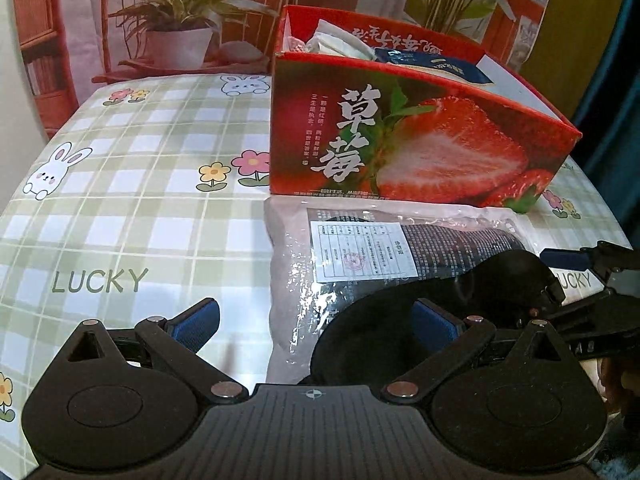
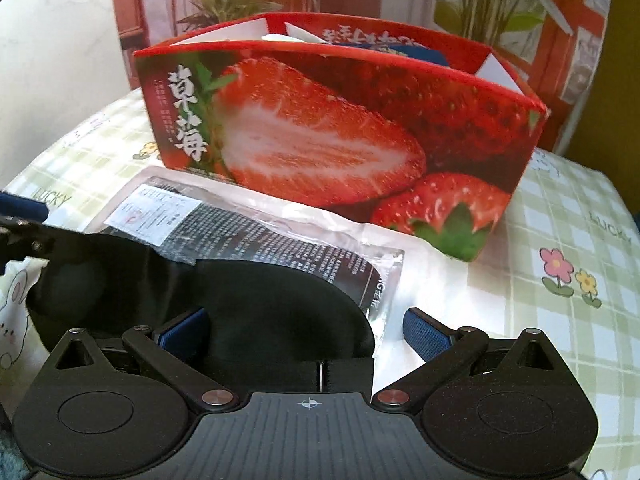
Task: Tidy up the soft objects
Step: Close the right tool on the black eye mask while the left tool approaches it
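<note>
**A:** ok so what's on the table? I see a red strawberry box [image 1: 400, 136] sitting on that green plaid tablecloth [image 1: 132, 184] with the bunnies and "LUCKY" on it.

**B:** Yep, and the box is open on top with some packets [image 1: 344, 42] already stuffed inside, white ones plus a dark blue one. Right in front of it, touching its near side, there's a clear plastic bag [image 1: 296, 264] lying flat with a white label and something dark and printed inside.

**A:** And the black thing?

**B:** That's a black eye mask [image 2: 256, 304], soft, padded, with a strap. It's lying partly on top of the plastic bag, at the near end of it. In the left wrist view it's off to the right side [image 1: 400, 320].

**A:** Anyone grabbing it?

**B:** Not that I can see. The left gripper [image 1: 316, 324] has its blue pads spread wide, right pad over the mask's edge, left pad above bare tablecloth. The right gripper [image 2: 308, 332] is spread wide too, left pad against the mask, right pad over the bag's edge. Mask sits between its fingers but nothing's pinched.

**A:** Background?

**B:** A printed backdrop [image 1: 180, 20] with potted plants and red shelving behind the table. The left wrist view also catches the other gripper poking in at the right edge.
</note>
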The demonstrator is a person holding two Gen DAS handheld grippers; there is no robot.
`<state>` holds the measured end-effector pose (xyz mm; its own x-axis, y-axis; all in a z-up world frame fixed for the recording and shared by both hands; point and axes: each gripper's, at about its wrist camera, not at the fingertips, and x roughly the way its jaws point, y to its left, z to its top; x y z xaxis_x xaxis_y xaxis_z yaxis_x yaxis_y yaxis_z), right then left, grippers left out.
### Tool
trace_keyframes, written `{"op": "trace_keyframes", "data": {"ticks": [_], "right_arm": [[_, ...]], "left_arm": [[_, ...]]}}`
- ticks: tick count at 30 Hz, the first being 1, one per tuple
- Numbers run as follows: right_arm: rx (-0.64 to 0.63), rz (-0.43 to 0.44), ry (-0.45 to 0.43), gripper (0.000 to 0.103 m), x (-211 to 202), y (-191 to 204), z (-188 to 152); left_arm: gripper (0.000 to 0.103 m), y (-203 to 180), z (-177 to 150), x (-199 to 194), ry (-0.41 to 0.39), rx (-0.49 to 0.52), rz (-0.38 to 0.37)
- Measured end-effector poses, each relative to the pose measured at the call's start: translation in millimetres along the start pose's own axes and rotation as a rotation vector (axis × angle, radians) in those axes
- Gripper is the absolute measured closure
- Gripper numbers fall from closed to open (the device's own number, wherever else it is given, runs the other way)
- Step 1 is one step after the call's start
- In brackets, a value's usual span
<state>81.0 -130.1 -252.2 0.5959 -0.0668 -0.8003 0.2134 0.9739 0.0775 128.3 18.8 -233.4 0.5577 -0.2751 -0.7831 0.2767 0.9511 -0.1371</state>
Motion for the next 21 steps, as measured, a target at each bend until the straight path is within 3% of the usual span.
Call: {"op": "trace_keyframes", "data": {"ticks": [8,13,21], "right_arm": [[0.12,-0.058,-0.023,0.0,0,-20,-2],[0.15,-0.047,-0.022,0.0,0,-26,-6],[0.153,-0.038,-0.029,0.0,0,-23,-8]], "left_arm": [[0.0,-9,-11,9,0.041,0.014,-0.003],[0.0,-5,-19,24,0.09,-0.019,0.002],[0.0,-9,-24,31,0.079,0.007,0.039]]}}
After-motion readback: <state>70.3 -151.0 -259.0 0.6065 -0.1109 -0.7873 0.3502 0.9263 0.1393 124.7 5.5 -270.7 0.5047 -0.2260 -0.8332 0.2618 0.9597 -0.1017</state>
